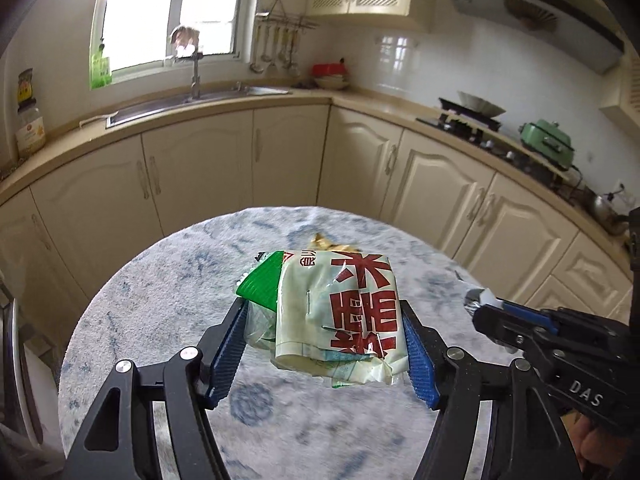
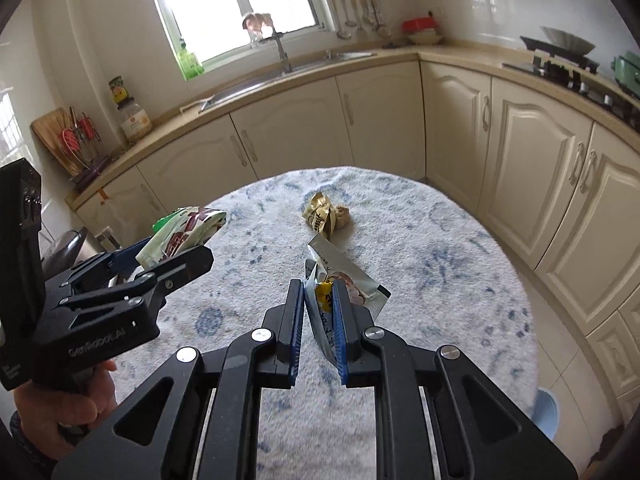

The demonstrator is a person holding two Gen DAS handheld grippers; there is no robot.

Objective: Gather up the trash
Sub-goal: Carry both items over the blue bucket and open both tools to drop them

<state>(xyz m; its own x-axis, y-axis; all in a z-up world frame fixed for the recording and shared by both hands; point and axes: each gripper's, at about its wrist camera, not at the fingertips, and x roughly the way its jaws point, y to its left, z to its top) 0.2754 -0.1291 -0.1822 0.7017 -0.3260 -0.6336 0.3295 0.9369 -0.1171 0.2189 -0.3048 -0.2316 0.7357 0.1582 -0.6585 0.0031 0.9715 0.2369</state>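
Nearest, the right tool [image 2: 318,320] pinches a silver sachet [image 2: 352,280] and the left tool [image 1: 324,344] clamps a bundle of food wrappers [image 1: 340,312], both lifted over the table [image 2: 440,280]. Farther on, dead ahead of the right tool and nearer to it, lies a crumpled gold wrapper [image 2: 322,216] with a brown wad [image 2: 342,214] touching its right side.

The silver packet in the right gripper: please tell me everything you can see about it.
The silver packet is a flat, foil-like sachet, shiny grey, with a yellow patch and a brownish picture printed on it. It looks opened and creased. The right gripper is shut on its middle, and its blue pads press both faces. It is tilted, its upper end pointing away from the camera, above the round table. Whether it touches the cloth is unclear.
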